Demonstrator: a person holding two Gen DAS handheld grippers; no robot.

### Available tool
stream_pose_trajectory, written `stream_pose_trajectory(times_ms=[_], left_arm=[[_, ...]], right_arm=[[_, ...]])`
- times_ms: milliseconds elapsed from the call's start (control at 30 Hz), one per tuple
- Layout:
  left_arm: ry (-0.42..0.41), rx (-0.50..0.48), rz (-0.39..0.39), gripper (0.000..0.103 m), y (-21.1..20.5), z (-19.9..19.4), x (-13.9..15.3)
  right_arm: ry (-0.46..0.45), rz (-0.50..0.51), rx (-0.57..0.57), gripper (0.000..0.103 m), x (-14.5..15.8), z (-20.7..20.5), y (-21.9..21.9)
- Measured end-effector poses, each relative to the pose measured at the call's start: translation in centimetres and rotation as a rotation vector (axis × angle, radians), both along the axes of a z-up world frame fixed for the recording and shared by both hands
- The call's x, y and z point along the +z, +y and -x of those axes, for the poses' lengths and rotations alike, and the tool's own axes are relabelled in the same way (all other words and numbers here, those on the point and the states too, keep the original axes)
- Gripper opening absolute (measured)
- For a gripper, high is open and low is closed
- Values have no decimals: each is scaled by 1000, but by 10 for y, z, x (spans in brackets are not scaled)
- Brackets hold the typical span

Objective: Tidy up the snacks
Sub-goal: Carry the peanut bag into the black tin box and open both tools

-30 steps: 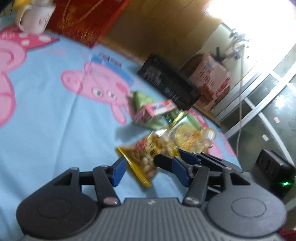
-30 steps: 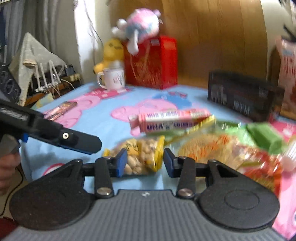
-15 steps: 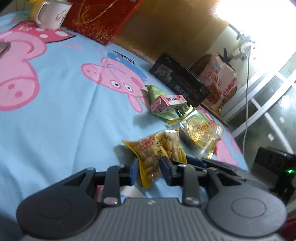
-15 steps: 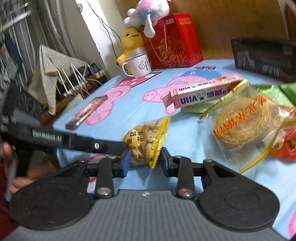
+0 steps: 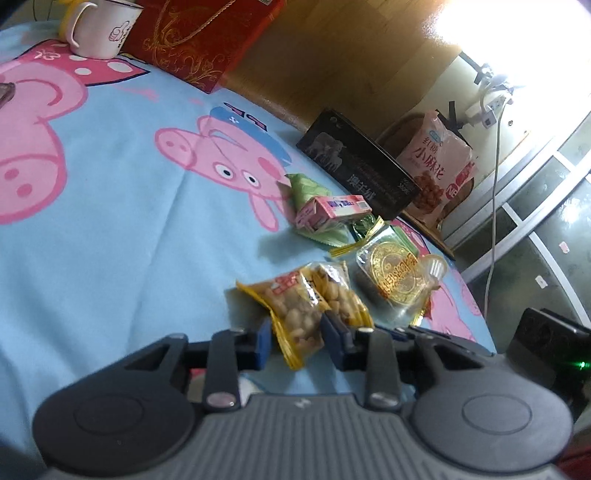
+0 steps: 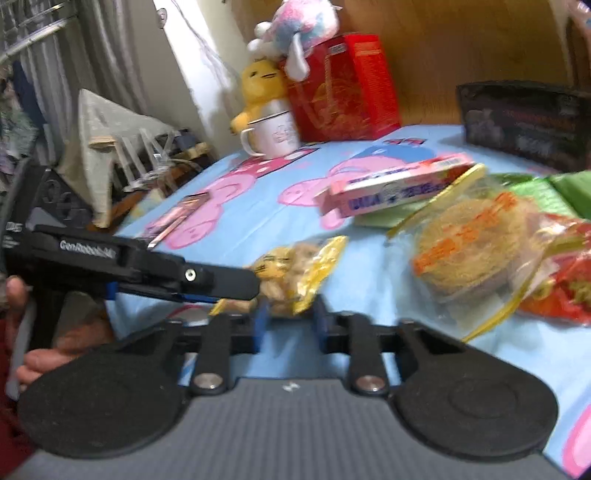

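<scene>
A yellow peanut packet [image 5: 303, 310] lies on the blue cartoon cloth near the front edge. My left gripper [image 5: 297, 339] is shut on its near end. My right gripper [image 6: 290, 319] is shut on the same packet [image 6: 295, 269] from the other side. The left gripper's finger [image 6: 207, 282] crosses the right wrist view beside the packet. Behind it lie a round pastry in clear wrap [image 5: 397, 275], a pink box [image 5: 332, 210] on green packets [image 5: 310, 192], and a red packet [image 6: 565, 280].
A black box [image 5: 358, 166] and a pink snack bag [image 5: 437, 162] stand at the back right. A red gift box [image 5: 199, 37] and a white mug [image 5: 99, 27] stand at the back left. Plush toys [image 6: 273, 59] and a flat bar [image 6: 173, 218] show in the right view.
Both grippers have closed in on the peanut packet and shut on it. The packet has crumpled between them.
</scene>
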State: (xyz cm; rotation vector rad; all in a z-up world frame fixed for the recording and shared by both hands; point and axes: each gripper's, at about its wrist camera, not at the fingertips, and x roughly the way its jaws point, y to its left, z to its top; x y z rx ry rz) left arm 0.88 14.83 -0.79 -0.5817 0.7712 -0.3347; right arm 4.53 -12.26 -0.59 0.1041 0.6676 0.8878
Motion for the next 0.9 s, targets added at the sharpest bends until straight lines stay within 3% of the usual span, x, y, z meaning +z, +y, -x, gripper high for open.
stream_pose_trajectory(times_ms=[200, 267, 433, 567, 733, 800, 900], left_arm=[[-115, -75, -50, 27, -18, -44, 60], [-151, -105, -45, 26, -33, -80, 86], [-240, -211, -125, 26, -98, -192, 134], [-238, -253, -173, 29, -143, -264, 131], [-161, -241, -196, 30, -164, -323, 100], [-138, -224, -242, 32, -165, -331, 92], [-195, -180, -278, 35, -148, -329, 93]], right_arm=[[-88, -47, -29, 15, 37, -16, -19], [-129, -54, -73, 15, 55, -36, -30], [-207, -44, -251, 15, 85, -102, -67], [-205, 6, -387, 15, 91, -161, -89], [-130, 92, -426, 19, 71, -217, -96], [-105, 94, -443, 28, 65, -228, -101], [-122, 20, -485, 45, 65, -220, -123]])
